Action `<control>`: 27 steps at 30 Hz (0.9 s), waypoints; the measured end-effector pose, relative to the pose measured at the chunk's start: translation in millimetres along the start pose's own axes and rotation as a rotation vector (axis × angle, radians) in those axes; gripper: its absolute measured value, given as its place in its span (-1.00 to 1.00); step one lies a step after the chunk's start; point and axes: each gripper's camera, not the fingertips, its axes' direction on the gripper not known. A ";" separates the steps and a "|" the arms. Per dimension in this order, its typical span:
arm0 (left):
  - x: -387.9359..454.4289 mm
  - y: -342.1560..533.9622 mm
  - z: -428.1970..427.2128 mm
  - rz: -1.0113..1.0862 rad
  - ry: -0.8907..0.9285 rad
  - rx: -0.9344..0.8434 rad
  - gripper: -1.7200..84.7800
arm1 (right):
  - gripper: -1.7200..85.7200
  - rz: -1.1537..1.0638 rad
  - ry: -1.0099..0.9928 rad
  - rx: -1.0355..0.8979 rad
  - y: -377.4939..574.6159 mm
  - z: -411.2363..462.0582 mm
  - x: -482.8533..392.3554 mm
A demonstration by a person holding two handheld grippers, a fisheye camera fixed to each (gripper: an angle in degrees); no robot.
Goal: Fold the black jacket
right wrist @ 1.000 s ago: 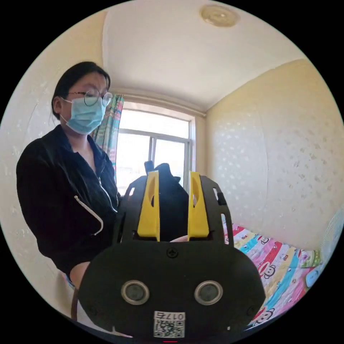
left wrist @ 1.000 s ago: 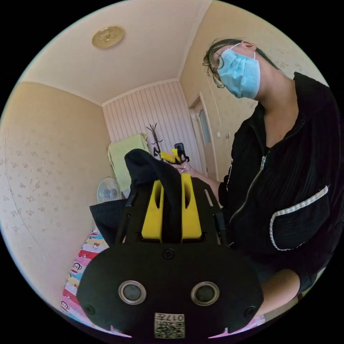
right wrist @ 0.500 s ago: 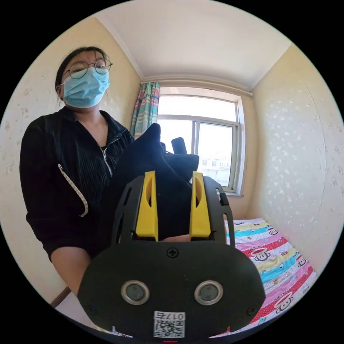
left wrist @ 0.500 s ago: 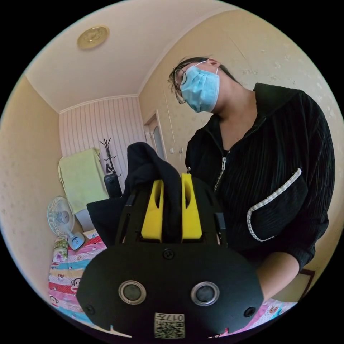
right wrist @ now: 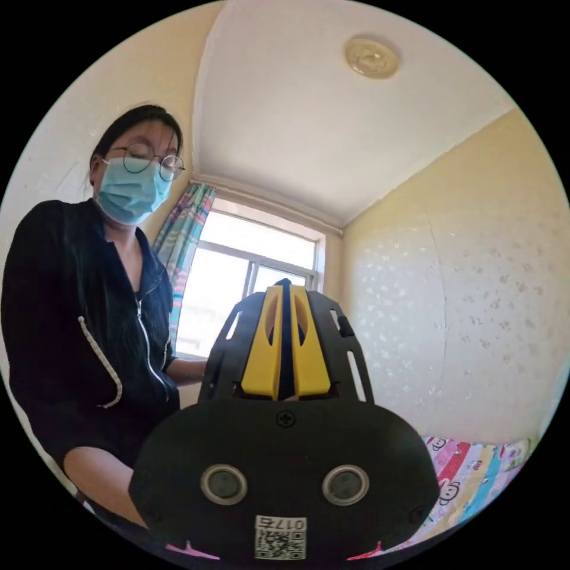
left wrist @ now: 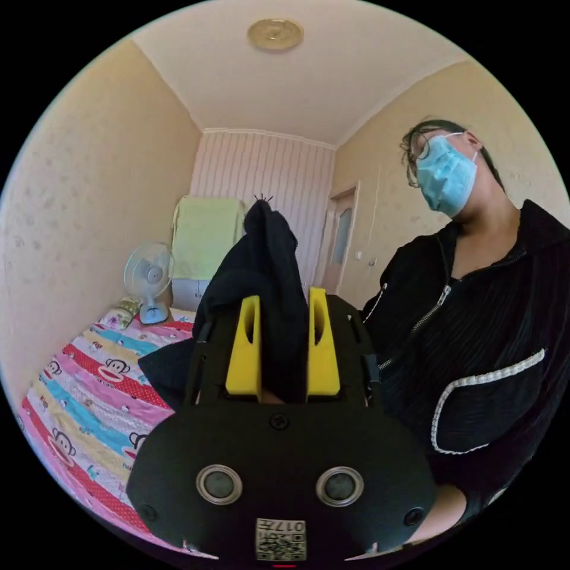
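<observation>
Left tool (left wrist: 284,347): clamped on black jacket (left wrist: 267,261) — bunched above bed (left wrist: 77,392).
Right tool (right wrist: 286,350): jaws nearly together — thin dark strip pinched, likely jacket.

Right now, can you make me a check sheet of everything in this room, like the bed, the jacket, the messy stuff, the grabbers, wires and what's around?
Surface: bed with a striped cartoon sheet, also seen low in the right gripper view.
Job's things: black jacket bunched up and lifted, some hanging toward the bed.
Clutter: small fan and a small printed bundle at the far end of the bed.
Grippers: left gripper shut on a thick fold of the black jacket; right gripper nearly closed on a thin dark strip, likely the jacket.
Cables: nothing seen.
Surroundings: green cloth over furniture, door, window with curtain, ceiling lamp, person standing close.
</observation>
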 end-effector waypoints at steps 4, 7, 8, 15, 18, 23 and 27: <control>-27.5 23.1 22.3 -0.103 -0.031 -0.157 -0.67 | -0.92 -0.110 0.107 0.074 -19.2 -19.0 -27.1; -41.2 40.2 31.2 -0.158 -0.055 -0.231 -0.67 | -0.91 -0.026 0.116 0.315 -17.8 -60.6 -22.9; -44.1 44.0 31.2 -0.170 -0.059 -0.232 -0.67 | -0.91 0.010 0.080 0.444 -10.7 -80.7 -18.1; -84.1 69.2 31.2 -0.279 0.081 -0.092 -0.62 | -0.90 0.105 -0.147 0.850 27.3 -143.4 5.3; -103.0 70.9 17.9 -0.302 0.110 -0.035 -0.62 | -0.90 0.100 -0.192 0.897 26.5 -150.7 5.9; -147.6 107.1 -38.3 -0.430 0.198 0.251 -0.61 | -0.90 0.062 -0.274 1.050 37.3 -177.7 8.3; -163.7 135.3 -89.8 -0.495 0.087 0.316 -0.58 | -0.90 0.070 -0.177 1.112 52.1 -210.9 8.0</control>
